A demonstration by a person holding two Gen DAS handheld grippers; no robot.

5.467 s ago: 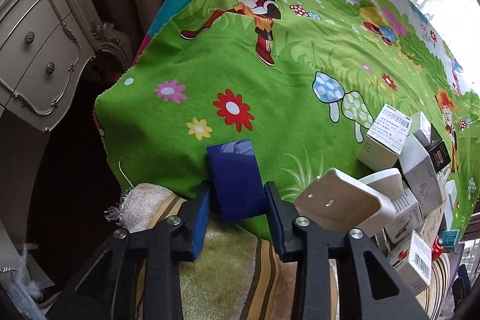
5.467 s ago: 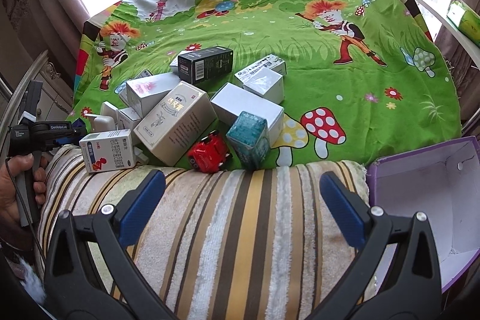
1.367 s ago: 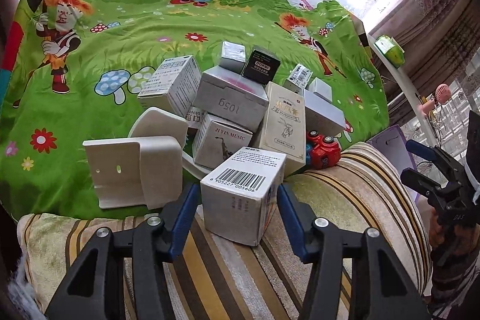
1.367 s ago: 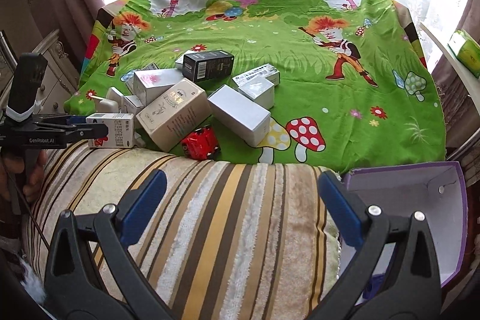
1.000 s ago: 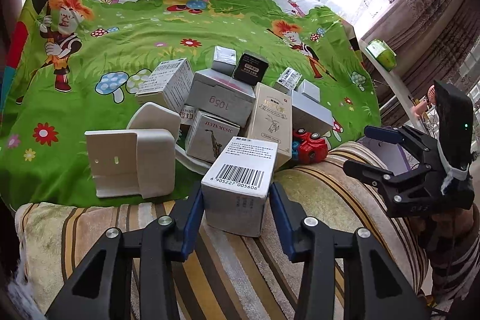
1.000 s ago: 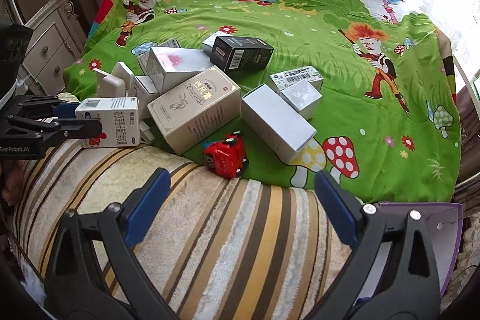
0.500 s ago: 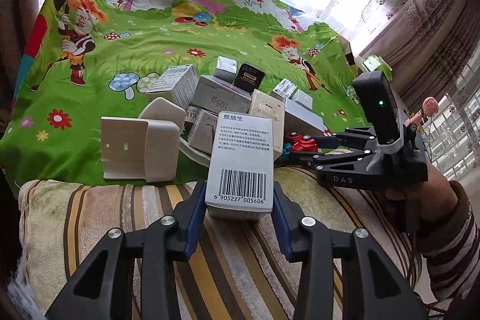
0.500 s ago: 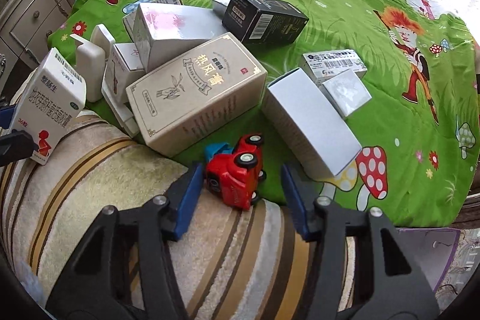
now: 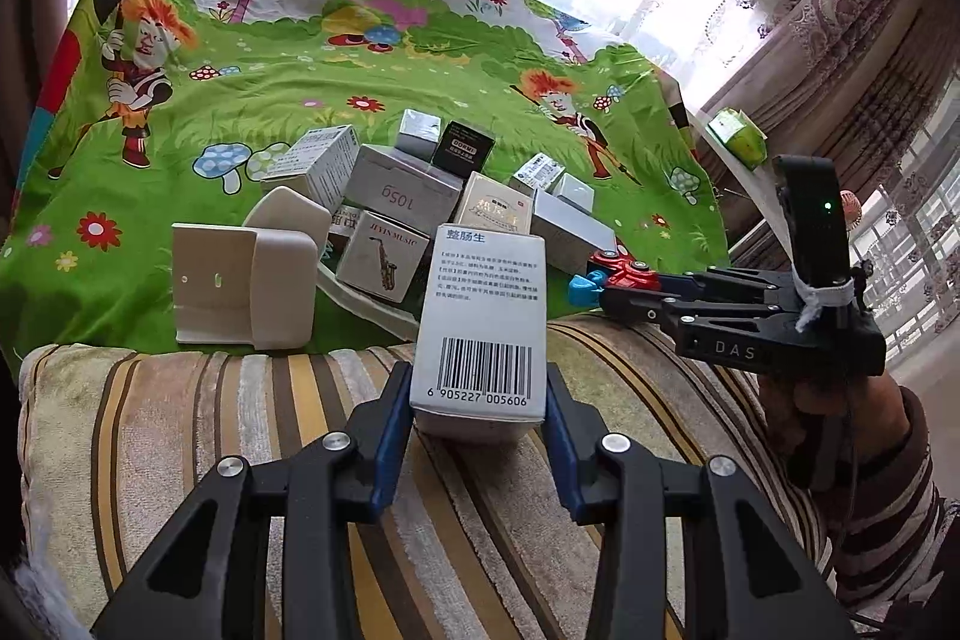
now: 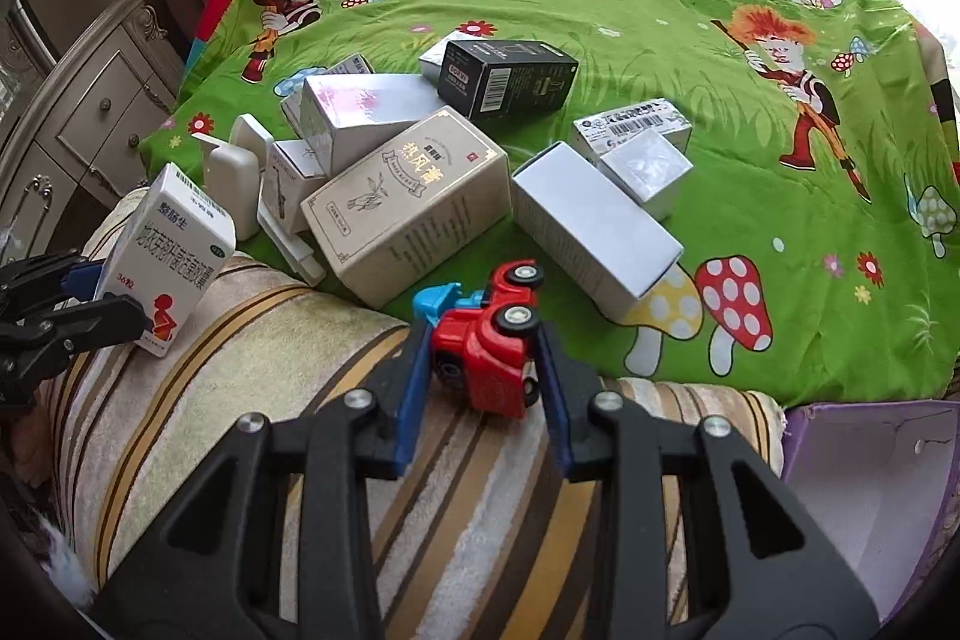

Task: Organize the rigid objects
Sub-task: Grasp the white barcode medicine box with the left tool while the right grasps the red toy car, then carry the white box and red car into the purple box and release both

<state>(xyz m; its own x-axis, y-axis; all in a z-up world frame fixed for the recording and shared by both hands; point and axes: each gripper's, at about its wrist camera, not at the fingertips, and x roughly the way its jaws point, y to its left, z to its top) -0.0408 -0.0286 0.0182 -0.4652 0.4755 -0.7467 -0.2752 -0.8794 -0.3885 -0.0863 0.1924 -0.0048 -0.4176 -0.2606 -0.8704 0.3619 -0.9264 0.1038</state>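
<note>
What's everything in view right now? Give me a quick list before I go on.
medicine box: one, white with barcode, held in left gripper
toy truck: one, red with blue part, held in right gripper
beige carton: one, middle of pile
black box: one, far side of pile
white boxes: several, white or grey, scattered in pile
plastic holder: one, cream, left of pile
cartoon cloth: one, green, under pile
striped towel: one, beige-brown, near edge
purple box: one, open, lower right
left gripper: shut on medicine box
right gripper: shut on toy truck
</note>
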